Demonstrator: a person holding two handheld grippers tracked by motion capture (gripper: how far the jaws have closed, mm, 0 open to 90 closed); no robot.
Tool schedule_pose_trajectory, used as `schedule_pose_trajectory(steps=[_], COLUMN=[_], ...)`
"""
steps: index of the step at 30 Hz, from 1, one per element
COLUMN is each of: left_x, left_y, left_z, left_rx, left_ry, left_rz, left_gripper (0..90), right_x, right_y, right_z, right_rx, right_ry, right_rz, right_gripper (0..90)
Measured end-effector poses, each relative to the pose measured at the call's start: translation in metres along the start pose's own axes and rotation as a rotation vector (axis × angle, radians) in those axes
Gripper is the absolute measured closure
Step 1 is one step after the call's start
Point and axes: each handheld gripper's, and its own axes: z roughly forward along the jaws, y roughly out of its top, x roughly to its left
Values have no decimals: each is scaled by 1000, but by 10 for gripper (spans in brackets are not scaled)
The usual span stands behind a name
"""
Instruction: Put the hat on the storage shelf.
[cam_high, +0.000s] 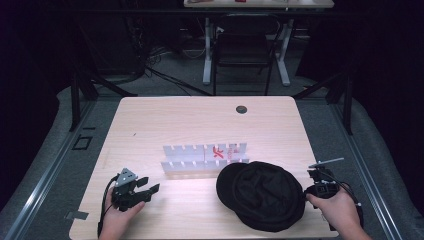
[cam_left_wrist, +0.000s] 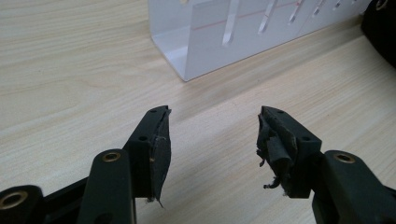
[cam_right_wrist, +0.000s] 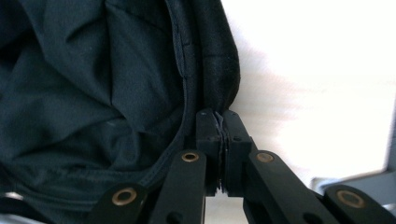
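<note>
Your right gripper (cam_right_wrist: 223, 122) pinches the black cap's (cam_high: 262, 195) rim; your left gripper (cam_left_wrist: 214, 135) rests wide apart on the tabletop (cam_high: 200, 120).

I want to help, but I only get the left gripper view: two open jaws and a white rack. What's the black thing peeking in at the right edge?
Observer: It's a black cap, lying on the table just right of the white rack.
Operator: Is the other gripper near it?
Observer: Yes. The right gripper is at the cap's right rim, its jaws shut and seemingly pinching the edge.
Operator: What's past the table?
Observer: A dark chair stands on the floor beyond the far edge.
</note>
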Motion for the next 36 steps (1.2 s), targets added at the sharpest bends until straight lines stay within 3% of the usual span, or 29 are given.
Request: schedule_pose_trajectory(steps=[6, 7, 10, 14, 28, 33, 36], left_x=[0, 0, 0, 0, 0, 0, 1], left_y=[0, 0, 0, 0, 0, 0, 0], left_z=[1, 1, 1, 0, 1, 1, 1], left_rx=[-4, -4, -1, 2, -2, -4, -2], left_ry=[0, 0, 1, 0, -1, 0, 0], left_rz=[-1, -1, 2, 4, 7, 7, 9], left_gripper=[442, 442, 442, 442, 442, 442, 442], right_x=[-7, -8, -13, -17, -17, -22, -22], right_y=[17, 19, 26, 30, 28, 27, 27], right_z=[-2, -1, 0, 3, 9, 11, 11], right_rx=[-7, -23, -7, 8, 64, 93, 102], right_ry=[-49, -39, -48, -50, -55, -32, -15], right_rz=[-6, 8, 13, 55, 85, 107, 114], right_gripper=[876, 876, 873, 850, 787, 769, 814])
